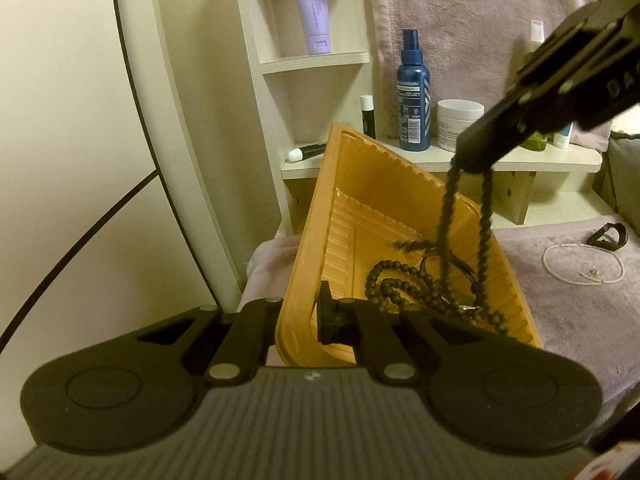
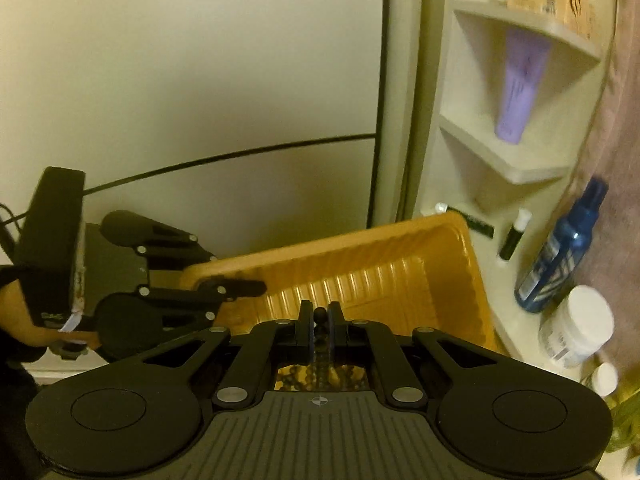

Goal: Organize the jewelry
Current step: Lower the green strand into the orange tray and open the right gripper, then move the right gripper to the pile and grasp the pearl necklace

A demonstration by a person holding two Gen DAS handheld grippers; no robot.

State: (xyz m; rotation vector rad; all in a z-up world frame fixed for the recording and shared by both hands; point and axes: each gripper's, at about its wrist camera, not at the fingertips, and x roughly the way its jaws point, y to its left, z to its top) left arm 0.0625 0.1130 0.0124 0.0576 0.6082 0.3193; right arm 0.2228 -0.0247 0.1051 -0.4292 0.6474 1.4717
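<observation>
My left gripper (image 1: 310, 316) sits at the bottom middle of its view, and its jaws are pinched tight on the near rim of the orange tray (image 1: 316, 240), one finger inside and one outside. The tray is tipped up on that side. My right gripper (image 1: 474, 160) comes in from the upper right of the left view, and its jaws are closed on a string of dark beads (image 1: 486, 216). The string hangs down in two lines from the tips into the tray. The low end of it lies in a curly pile (image 1: 400, 284) on the tray floor, with a metal ring mixed in. In the right view one bead (image 2: 319, 314) peeks out between the closed tips at the middle of the frame. A white pearl necklace (image 1: 582, 264) lies on the pinkish towel (image 1: 580, 312) at the right edge, well apart from the tray. Behind, at the top middle, a blue spray bottle (image 1: 414, 92) and a white jar (image 1: 460, 124) stand on a pale shelf (image 1: 520, 160).
</observation>
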